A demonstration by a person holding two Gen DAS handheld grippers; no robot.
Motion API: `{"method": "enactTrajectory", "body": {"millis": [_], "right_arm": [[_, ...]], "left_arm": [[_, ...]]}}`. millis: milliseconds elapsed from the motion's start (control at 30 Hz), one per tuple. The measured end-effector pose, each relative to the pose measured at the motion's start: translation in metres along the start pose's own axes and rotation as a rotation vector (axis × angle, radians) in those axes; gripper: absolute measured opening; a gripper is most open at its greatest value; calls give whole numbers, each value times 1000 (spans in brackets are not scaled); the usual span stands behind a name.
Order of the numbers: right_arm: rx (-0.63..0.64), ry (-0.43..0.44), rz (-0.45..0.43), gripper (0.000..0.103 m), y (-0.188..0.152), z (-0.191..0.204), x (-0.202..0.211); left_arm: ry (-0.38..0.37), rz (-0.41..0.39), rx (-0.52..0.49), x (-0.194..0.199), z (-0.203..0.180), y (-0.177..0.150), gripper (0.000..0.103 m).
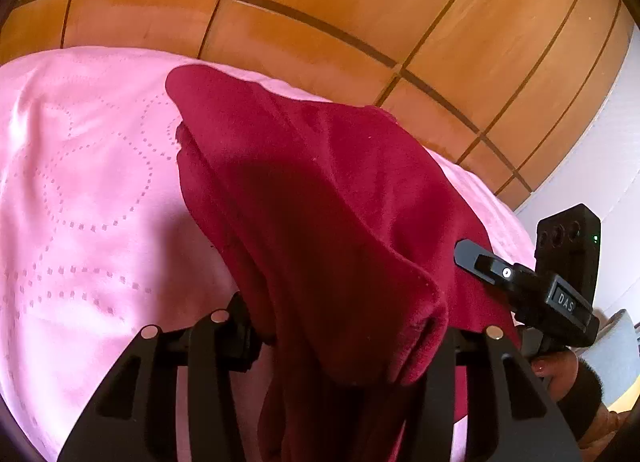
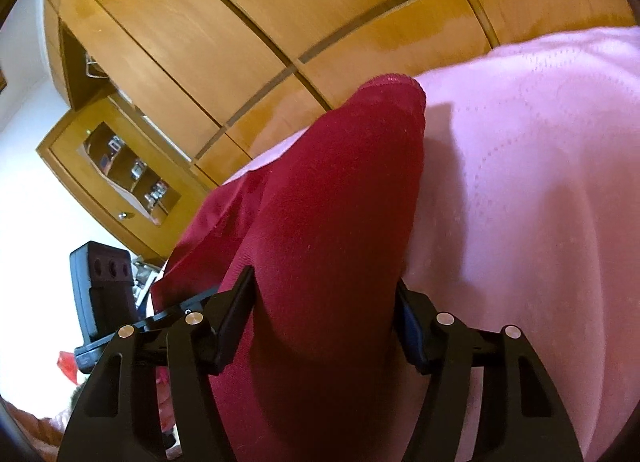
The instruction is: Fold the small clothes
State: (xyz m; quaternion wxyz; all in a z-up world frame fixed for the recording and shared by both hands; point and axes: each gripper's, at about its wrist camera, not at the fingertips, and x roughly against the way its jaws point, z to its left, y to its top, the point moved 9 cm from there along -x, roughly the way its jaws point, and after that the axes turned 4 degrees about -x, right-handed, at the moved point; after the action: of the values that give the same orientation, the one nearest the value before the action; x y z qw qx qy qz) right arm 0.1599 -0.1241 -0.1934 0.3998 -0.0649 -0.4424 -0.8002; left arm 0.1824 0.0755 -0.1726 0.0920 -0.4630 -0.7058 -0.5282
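Note:
A dark red garment (image 1: 320, 198) is lifted above the pink bedspread (image 1: 88, 182). In the left wrist view it drapes over my left gripper (image 1: 352, 326) and hides its fingertips; the jaws look closed on the cloth. My right gripper (image 1: 492, 262) shows at the right, at the garment's other edge. In the right wrist view the red garment (image 2: 328, 222) fills the space between my right gripper's (image 2: 324, 314) fingers, which stand fairly wide apart against the cloth. The left gripper's body (image 2: 104, 282) shows at the left.
A wooden wardrobe (image 1: 320, 14) with panelled doors stands behind the bed. In the right wrist view a wooden shelf unit (image 2: 132, 170) with small items stands at the left against a white wall. The pink bedspread (image 2: 540, 202) lies to the right.

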Motion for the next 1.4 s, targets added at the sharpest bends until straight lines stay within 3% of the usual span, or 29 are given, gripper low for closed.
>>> {"method": "enactTrajectory", "body": {"millis": [333,633,1000,1400], "right_arm": [[60,-36,-73,64,8,7,42],[88,-102,-168,64,21,-5,94],[1,-205,-295,64,39,-67,156],[-40,-378,-427,64,64,-138,217]], "left_arm": [[-38,-36,-73,9,-50,8,46],[-83,-30,-175,-12,-107,27,46],[-145,30,-306,-71,-192,47,46],[-214,78,-440,-145,-273,59,46]]}}
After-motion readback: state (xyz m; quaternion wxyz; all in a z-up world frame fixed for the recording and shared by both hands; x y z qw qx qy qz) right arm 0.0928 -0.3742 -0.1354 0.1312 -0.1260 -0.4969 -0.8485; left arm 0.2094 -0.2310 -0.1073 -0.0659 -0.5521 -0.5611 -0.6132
